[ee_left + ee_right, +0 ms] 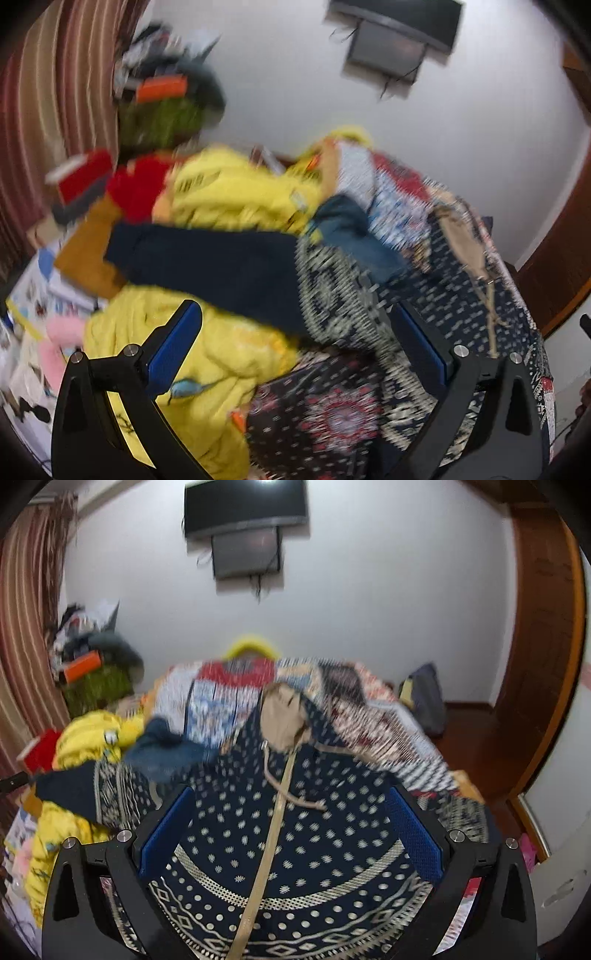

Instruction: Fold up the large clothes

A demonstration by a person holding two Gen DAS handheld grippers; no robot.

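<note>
A large navy garment with cream dots and borders lies spread on the bed, a tan drawstring strip running down its middle to a tan collar patch. It also shows in the left wrist view, with its plain navy sleeve stretched left over yellow clothes. My left gripper is open and empty above the garment's left side. My right gripper is open and empty above the garment's middle. Both views are blurred.
A pile of yellow clothes and a yellow jacket lie left of the garment. A blue denim piece lies behind it. A patterned bedspread covers the bed. A clutter stack, a wall TV, a wooden door frame.
</note>
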